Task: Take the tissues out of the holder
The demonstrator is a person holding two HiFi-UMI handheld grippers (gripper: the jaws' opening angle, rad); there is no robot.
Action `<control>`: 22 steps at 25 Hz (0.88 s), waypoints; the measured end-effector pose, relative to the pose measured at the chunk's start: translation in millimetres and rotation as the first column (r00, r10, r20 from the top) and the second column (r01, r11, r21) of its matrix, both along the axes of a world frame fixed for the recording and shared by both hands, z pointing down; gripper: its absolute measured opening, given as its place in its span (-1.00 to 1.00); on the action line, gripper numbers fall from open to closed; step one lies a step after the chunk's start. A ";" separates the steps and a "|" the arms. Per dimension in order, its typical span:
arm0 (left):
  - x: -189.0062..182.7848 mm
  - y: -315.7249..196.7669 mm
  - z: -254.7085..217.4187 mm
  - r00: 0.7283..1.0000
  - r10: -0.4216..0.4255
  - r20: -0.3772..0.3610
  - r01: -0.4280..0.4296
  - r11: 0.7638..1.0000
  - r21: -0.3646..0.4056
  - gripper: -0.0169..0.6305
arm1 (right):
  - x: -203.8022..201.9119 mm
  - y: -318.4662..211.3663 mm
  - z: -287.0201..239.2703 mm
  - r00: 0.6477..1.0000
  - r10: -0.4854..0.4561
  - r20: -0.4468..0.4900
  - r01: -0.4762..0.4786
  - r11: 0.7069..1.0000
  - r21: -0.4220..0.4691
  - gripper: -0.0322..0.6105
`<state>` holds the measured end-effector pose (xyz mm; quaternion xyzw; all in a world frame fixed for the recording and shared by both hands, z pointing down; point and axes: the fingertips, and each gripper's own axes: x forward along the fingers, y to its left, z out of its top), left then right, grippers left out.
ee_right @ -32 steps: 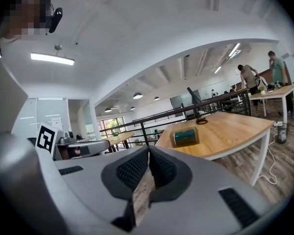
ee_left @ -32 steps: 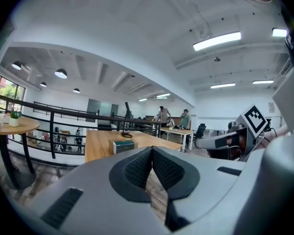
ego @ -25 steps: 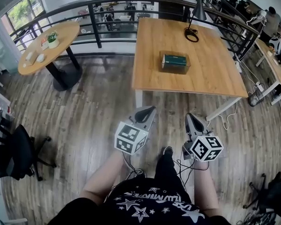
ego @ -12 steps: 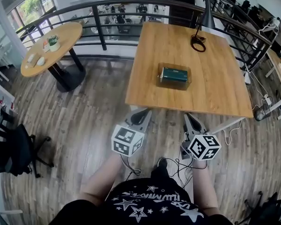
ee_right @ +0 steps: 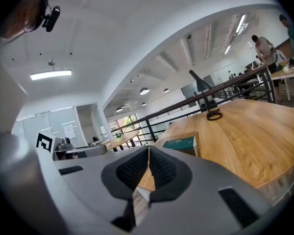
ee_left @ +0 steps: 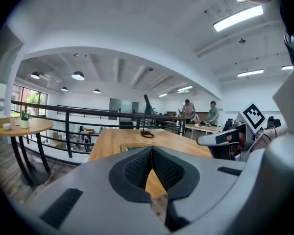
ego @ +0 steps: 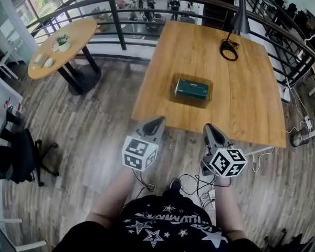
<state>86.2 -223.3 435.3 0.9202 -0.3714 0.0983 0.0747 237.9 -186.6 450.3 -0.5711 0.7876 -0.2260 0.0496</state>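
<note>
The left hand-held gripper (ego: 157, 123) has its jaws pressed together: in the left gripper view (ee_left: 151, 152) the ribbed black pads meet at their tips, with only a narrow wedge of gap lower down and nothing in it. The right hand-held gripper (ego: 209, 129) is closed the same way, its pads (ee_right: 161, 169) touching at the tips in the right gripper view and holding nothing. Both are held side by side in the air in front of the person, pointing towards the wooden desk (ego: 247, 104). They sit at about its near edge and touch neither it nor each other.

The tissues (ego: 192, 87), a dark green pack, lie inside the clear holder (ego: 191, 103), which stands near the middle of the desk, well apart from both grippers. In the right gripper view the holder (ee_right: 189, 151) shows just beyond the closed tips. A black coiled cable (ego: 229, 49) lies at the far end of the desk.
</note>
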 end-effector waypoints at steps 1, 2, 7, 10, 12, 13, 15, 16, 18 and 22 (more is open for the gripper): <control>6.3 -2.5 1.9 1.000 -0.012 0.005 0.012 1.000 0.000 -0.91 | 5.5 -2.6 1.9 1.000 -0.017 0.016 0.018 1.000 -0.005 -0.85; 12.2 -3.9 3.3 1.000 -0.023 0.009 0.023 1.000 -0.001 -0.91 | 9.8 -4.8 2.9 0.999 -0.037 0.035 0.037 0.999 -0.009 -0.85; 32.4 -7.9 4.5 0.999 -0.041 0.030 0.040 0.999 0.009 -0.91 | 21.4 -17.5 0.6 0.992 -0.113 0.058 0.113 0.994 -0.001 -0.85; 36.4 -9.6 5.3 0.999 -0.040 0.035 0.040 0.999 0.004 -0.91 | 26.4 -23.0 2.4 0.991 -0.120 0.058 0.121 0.993 -0.006 -0.85; 35.3 -11.8 5.5 0.998 -0.043 0.034 0.043 0.999 -0.002 -0.91 | 25.6 -27.2 4.0 0.991 -0.126 0.054 0.127 0.992 -0.012 -0.85; 34.6 -13.8 5.6 0.998 -0.044 0.034 0.044 0.999 -0.003 -0.91 | 24.6 -29.8 4.8 0.990 -0.129 0.052 0.130 0.991 -0.016 -0.85; 32.9 -20.0 6.1 0.999 -0.044 0.032 0.044 0.999 -0.005 -0.91 | 21.6 -35.3 6.1 0.990 -0.133 0.049 0.134 0.991 -0.022 -0.85; 32.1 -24.5 6.7 0.999 -0.044 0.030 0.044 0.999 -0.005 -0.91 | 20.0 -38.3 6.6 0.990 -0.135 0.044 0.137 0.990 -0.024 -0.85; 31.1 -36.4 9.0 0.999 -0.043 0.025 0.043 0.999 -0.009 -0.91 | 17.9 -45.4 7.9 0.990 -0.139 0.026 0.139 0.990 -0.029 -0.85; 32.3 -63.6 13.8 0.999 -0.025 0.022 0.025 1.000 -0.011 -0.91 | 20.5 -67.7 11.7 0.993 -0.121 0.002 0.121 0.992 -0.039 -0.85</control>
